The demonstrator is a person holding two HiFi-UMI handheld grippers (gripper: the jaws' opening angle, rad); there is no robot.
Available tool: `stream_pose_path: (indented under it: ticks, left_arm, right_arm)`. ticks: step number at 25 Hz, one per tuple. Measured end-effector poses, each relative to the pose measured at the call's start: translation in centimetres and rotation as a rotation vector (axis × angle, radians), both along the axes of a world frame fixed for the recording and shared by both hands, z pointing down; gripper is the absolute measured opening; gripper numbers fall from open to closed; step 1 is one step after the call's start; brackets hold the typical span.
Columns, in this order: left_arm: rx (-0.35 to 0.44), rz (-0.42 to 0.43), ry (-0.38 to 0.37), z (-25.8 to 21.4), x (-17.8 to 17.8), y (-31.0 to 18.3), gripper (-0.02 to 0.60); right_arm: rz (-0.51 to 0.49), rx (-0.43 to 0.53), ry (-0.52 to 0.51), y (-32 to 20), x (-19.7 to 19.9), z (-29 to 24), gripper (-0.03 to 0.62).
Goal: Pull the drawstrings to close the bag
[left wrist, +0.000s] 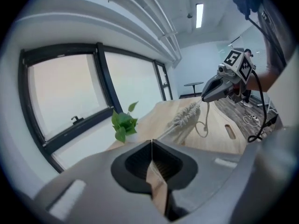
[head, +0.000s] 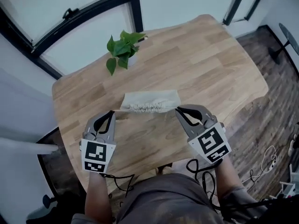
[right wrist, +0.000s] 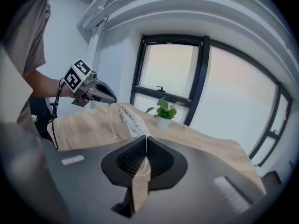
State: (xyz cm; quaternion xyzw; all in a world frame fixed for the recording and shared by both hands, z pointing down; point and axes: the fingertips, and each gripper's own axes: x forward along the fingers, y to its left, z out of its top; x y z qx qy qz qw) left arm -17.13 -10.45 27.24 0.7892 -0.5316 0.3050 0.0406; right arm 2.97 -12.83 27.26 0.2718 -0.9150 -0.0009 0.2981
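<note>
On our left, the left gripper has its jaws pressed together on the left drawstring, which runs taut from the tips to the bag. The bag is a small pale cloth pouch strung between the two grippers above the wooden table, on our side of the potted plant. Its mouth is already bunched into tight pleats. We judge it light, soft and limp, so nothing in it will resist except friction in the cord channel. The cords are the place to hold, close to the mouth and never on the cloth. Being thin, they may slide through the pads unless we pull evenly outward. On our right, the right gripper is likewise closed on the right drawstring, with a slack loop dangling beneath its tips.
</note>
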Motion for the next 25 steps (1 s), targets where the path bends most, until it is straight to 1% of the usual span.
stream_pose_path:
  ticks: [3, 6, 9, 12, 16, 20, 25]
  left_arm:
    - [0.111, -0.027, 0.005, -5.6, -0.7, -1.2, 0.011]
    - [0.200, -0.050, -0.007, -10.4, -1.2, -1.8, 0.011]
    - [0.277, -0.063, -0.014, -14.4, -1.3, -2.0, 0.011]
    - [0.330, -0.064, -0.016, -16.8, -1.0, -1.8, 0.011]
    - [0.339, -0.067, -0.009, -16.7, -0.8, -1.6, 0.011]
    - [0.319, -0.076, 0.019, -16.2, -0.5, -1.6, 0.011]
    - [0.318, -0.081, 0.015, -16.2, -0.5, -1.7, 0.011]
  right_arm:
    - [0.016, 0.088, -0.060, -1.3, -0.7, -5.6, 0.035]
    - [0.035, 0.145, -0.130, -2.0, -1.1, -10.4, 0.035]
    - [0.038, 0.217, -0.171, -2.3, -1.2, -14.1, 0.035]
    - [0.037, 0.273, -0.193, -2.1, -1.0, -16.3, 0.035]
    - [0.048, 0.296, -0.204, -2.0, -0.8, -16.6, 0.037]
    - [0.059, 0.286, -0.214, -2.2, -0.7, -16.1, 0.037]
    - [0.062, 0.278, -0.223, -2.3, -0.7, -15.9, 0.037]
